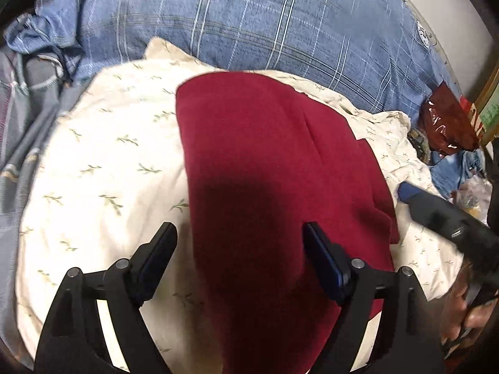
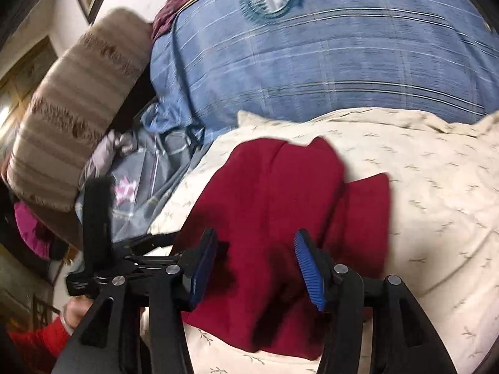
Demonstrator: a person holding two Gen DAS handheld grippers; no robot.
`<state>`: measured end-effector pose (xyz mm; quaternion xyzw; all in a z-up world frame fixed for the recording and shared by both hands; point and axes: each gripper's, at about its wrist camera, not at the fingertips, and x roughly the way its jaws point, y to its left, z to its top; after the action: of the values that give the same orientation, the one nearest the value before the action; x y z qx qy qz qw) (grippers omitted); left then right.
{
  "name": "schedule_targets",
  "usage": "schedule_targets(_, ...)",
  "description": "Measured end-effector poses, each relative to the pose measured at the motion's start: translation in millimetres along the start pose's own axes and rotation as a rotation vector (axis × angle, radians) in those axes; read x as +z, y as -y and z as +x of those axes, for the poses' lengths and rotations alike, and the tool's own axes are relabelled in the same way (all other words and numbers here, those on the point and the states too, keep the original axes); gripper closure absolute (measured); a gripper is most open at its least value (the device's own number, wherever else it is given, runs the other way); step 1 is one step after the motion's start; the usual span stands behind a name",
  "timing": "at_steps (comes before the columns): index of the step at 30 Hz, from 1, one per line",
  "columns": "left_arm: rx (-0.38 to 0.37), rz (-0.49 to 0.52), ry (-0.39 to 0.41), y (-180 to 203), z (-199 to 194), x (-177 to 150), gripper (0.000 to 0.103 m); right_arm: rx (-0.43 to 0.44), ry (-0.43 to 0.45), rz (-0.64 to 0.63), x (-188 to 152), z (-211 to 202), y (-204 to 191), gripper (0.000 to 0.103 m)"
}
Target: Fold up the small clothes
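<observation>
A dark red garment [image 1: 265,168] lies folded lengthwise on a cream cloth with small leaf prints [image 1: 103,168]. My left gripper [image 1: 240,233] is open and empty, hovering above the garment's near part. In the right wrist view the same red garment [image 2: 280,205] lies on the cream cloth [image 2: 436,205], with a second red layer sticking out at its right side. My right gripper [image 2: 255,240] is open and empty just above the garment's near edge. The right gripper also shows in the left wrist view [image 1: 443,215] at the right.
A blue plaid bedspread [image 1: 265,21] covers the bed behind the cloth. Grey clothes [image 2: 140,180] and a striped beige cushion [image 2: 75,106] lie at the left. A shiny dark red bag [image 1: 446,124] and blue fabric lie at the right.
</observation>
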<state>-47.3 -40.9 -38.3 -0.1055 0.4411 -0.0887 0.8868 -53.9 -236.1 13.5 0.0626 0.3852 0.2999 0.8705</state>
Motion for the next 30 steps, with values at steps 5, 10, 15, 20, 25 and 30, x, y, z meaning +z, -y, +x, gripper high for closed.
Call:
schedule_targets(5, 0.046, 0.027, 0.059, -0.8, -15.3, -7.7, 0.02, -0.199, -0.106, -0.028, -24.0, 45.8, 10.5, 0.05)
schedule_targets(10, 0.068, 0.029, 0.099, -1.1, -20.1, -11.0, 0.02, -0.157, -0.08, 0.028, -27.0, 35.7, 16.1, 0.049)
schedule_targets(15, 0.097, 0.029, 0.14, -1.2, -29.3, -14.9, 0.02, -0.183, -0.061, -0.021, -35.1, 20.1, 0.4, 0.046)
schedule_targets(20, 0.115, 0.028, 0.16, 0.9, -34.3, -18.5, 0.02, -0.183, -0.001, -0.035, -40.3, 2.0, -11.4, 0.038)
schedule_targets(25, 0.127, 0.008, 0.205, 3.0, -45.2, -22.8, 0.02, -0.213, 0.081, -0.063, -41.5, -17.6, -21.1, 0.029)
schedule_targets(30, 0.172, 0.036, 0.237, 8.0, -54.5, -26.1, 0.02, -0.22, 0.122, -0.041, -43.0, -26.7, -20.4, 0.023)
